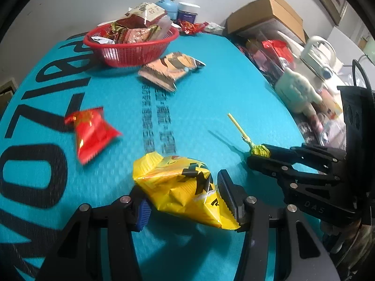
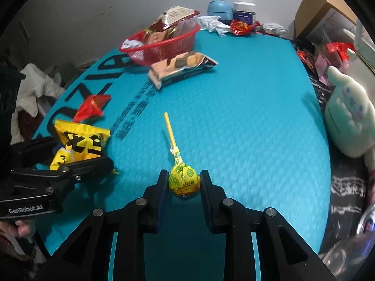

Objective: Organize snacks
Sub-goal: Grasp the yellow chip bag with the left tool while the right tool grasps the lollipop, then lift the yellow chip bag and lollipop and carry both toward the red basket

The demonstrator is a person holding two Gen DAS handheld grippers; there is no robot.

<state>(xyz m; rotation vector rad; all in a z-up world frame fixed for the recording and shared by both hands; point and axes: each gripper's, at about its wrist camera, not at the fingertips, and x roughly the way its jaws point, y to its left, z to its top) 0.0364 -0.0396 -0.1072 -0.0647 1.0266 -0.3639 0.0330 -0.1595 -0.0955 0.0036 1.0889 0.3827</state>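
**Kid:** What are you holding?

**Me:** I am holding two snacks. My left gripper (image 1: pixel 185 199) is pinching a puffy yellow foil snack bag with black letters (image 1: pixel 180 182). My right gripper (image 2: pixel 184 182) is pinching a yellow lollipop in a crinkly wrapper (image 2: pixel 184 179) by its round head. The jaws are pressing close together on it, and the pale yellow stick is pointing toward the red plastic mesh basket (image 2: pixel 161 46).

**Kid:** Where are they now?

**Me:** Both are hanging just above the teal mat with big black letters (image 2: pixel 246 121), on the near side of the basket and well apart from it. The lollipop is to the right of the bag.

**Kid:** Is the bag heavy?

**Me:** I am guessing it is very light. It is soft and full of air, and the foil looks slippery. If I am squeezing too hard, the snack inside could be crushing. I am gripping it across the middle, where it is fat.

**Kid:** And the lollipop?

**Me:** The head is hard and round, so it could be rolling out of the jaws. The stick is thin and could twist. Holding the head is safer, I think.

**Kid:** What else is waiting?

**Me:** A small red foil candy packet (image 1: pixel 92 133) is lying on the mat between my bag and the basket. A long tan and brown cookie packet (image 1: pixel 171 69) is lying just beside the basket, which is already holding several snacks.
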